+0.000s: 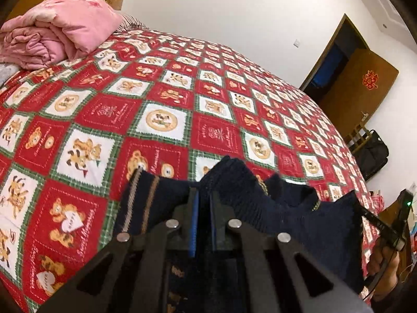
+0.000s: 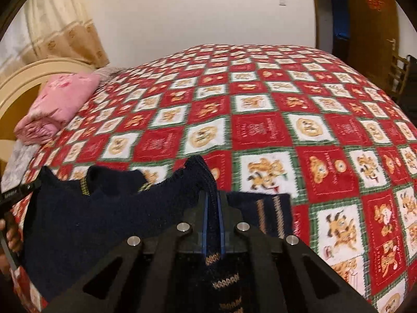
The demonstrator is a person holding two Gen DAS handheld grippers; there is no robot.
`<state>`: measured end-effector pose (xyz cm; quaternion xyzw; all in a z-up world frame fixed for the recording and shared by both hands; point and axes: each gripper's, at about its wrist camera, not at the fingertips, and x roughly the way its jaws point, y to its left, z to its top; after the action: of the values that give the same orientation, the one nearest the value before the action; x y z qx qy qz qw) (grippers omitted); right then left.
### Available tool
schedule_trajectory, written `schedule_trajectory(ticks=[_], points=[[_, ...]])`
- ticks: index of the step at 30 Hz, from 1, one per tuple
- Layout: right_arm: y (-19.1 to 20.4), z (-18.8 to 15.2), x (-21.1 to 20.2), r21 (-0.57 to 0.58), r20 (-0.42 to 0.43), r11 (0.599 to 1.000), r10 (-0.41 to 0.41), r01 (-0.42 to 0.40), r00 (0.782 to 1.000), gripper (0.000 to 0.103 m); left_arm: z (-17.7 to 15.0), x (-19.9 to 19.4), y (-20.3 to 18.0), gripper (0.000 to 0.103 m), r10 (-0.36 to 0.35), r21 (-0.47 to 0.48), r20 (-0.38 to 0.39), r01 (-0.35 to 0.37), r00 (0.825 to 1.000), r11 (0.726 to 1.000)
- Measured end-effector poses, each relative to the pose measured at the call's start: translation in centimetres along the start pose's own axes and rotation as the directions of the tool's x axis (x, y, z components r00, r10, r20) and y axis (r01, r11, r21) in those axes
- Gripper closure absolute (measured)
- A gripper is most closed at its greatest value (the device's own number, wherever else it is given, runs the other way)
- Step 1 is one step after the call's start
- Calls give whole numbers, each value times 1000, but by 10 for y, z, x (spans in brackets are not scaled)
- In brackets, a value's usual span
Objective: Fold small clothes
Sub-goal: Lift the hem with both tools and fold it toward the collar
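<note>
While the navy sweater [image 1: 260, 198] hung stretched between my two tongs, its long axis ran hand to hand.
My left gripper [image 1: 203, 203] and right gripper [image 2: 212, 203] each pinched a top edge above the patchwork bedspread [image 2: 260, 130], equally near.

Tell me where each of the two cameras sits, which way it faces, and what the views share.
Left wrist: sits on the left claw, looking forward and down over the bed; the claw is shut on the navy sweater; the person's other hand shows at right.
Right wrist: sits on the right claw, facing the same way, also shut on the navy sweater; fingers show at left.
Shared: sweater, red teddy-bear bedspread, folded pink quilt, brown door.
</note>
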<state>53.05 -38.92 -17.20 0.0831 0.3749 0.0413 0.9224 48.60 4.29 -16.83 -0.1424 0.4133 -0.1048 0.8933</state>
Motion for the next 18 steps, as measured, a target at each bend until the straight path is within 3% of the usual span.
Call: schedule_trajectory(ticks=[4,7,8,10,11,14,18], points=[[-2,-8,21,-20,-34,997,-70,70,997,97,-8,23,10,95,67,-19,-41,-68,997,998],[-9,-19,39,5,-126,999,-31,32,991,97,-17,37,20,93,62,-50,-82,-67,995,997],[-9,-19,35,2,-111,999,-35,36,993,94,-19,37,21,91,68,-54,-79,-73,995,996],[-12,-17,24,7,-108,999,-51,53,993,75,-18,31,21,89,49,-72,-72,-54,996,996],[-15,-17,16,24,-107,998,-52,55,993,56,-17,25,21,88,42,-87,-68,-47,997,995],[-20,-29,-26,59,-57,997,62,-58,996,54,-19,-8,13,86,10,-76,-32,-13,999,997],[-8,-74,-80,-36,-60,994,104,-106,993,54,-57,-56,-5,56,20,47,11,-20,1000,999]])
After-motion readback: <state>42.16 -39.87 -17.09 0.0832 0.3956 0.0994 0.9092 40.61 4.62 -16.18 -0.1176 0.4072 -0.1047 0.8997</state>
